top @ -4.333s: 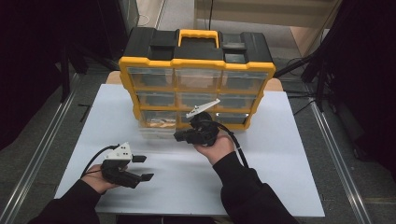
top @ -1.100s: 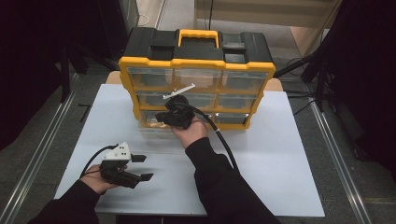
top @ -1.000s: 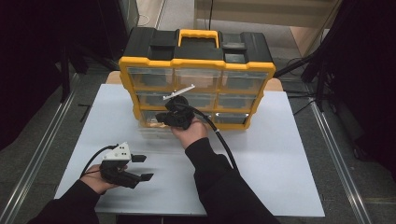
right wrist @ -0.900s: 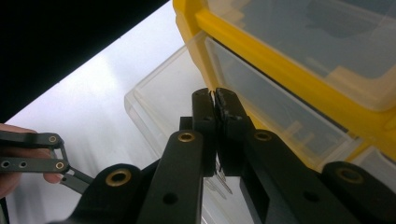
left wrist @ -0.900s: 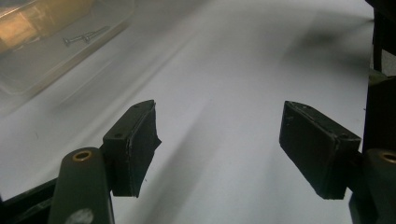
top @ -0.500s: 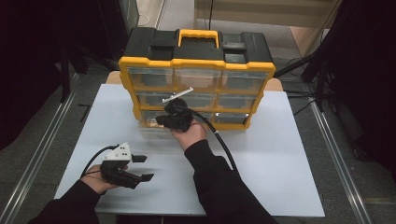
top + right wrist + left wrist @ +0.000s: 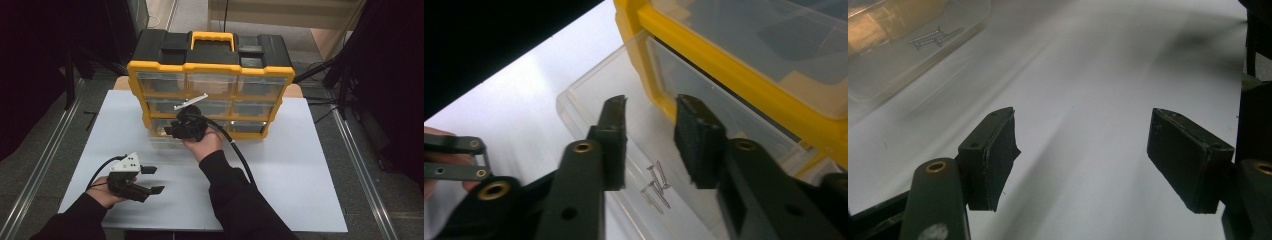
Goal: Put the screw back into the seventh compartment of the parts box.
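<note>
A clear plastic drawer point(image 7: 624, 125) is pulled out from the bottom left slot of the yellow and black organizer point(image 7: 212, 75), resting on the white table point(image 7: 300, 165) just in front of it; it is shallow, rectangular and see-through, lying flat with its open top upward; its far end is still at the yellow frame; inside lie a few small silver screws point(image 7: 656, 187), loose on the drawer's floor and bunched together at slightly different angles; in the left gripper view the same drawer point(image 7: 908, 55) shows at the upper left with the screws point(image 7: 933, 36) in it.
</note>
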`<state>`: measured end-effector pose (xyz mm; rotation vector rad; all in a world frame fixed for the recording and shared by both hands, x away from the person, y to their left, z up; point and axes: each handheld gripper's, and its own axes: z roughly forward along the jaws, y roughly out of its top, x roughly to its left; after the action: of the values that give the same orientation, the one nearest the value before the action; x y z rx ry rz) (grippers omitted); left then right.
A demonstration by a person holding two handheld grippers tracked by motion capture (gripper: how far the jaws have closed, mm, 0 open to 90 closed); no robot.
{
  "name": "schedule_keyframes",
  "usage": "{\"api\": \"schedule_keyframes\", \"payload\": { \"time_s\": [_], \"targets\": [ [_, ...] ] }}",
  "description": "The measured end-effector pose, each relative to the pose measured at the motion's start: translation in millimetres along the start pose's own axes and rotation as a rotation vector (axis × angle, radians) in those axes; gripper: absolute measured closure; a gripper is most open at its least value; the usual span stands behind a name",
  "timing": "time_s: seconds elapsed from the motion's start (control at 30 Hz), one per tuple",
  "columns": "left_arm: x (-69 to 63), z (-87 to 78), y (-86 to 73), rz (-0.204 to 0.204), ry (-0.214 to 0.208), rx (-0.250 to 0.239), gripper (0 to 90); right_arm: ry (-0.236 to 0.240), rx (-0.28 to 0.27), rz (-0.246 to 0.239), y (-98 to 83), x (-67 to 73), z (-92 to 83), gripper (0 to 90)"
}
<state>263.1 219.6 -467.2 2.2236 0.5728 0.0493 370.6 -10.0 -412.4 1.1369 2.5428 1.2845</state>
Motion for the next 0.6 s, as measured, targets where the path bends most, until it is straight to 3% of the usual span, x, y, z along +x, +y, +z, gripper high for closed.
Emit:
{"api": "schedule_keyframes", "payload": {
  "time_s": [0.6],
  "targets": [
    [0.4, -0.8, -0.7, -0.002, 0.003, -0.002, 27.7, 0.037, -0.049, -0.022, -2.2, 5.8, -20.7, 32.6]
  ]
}}
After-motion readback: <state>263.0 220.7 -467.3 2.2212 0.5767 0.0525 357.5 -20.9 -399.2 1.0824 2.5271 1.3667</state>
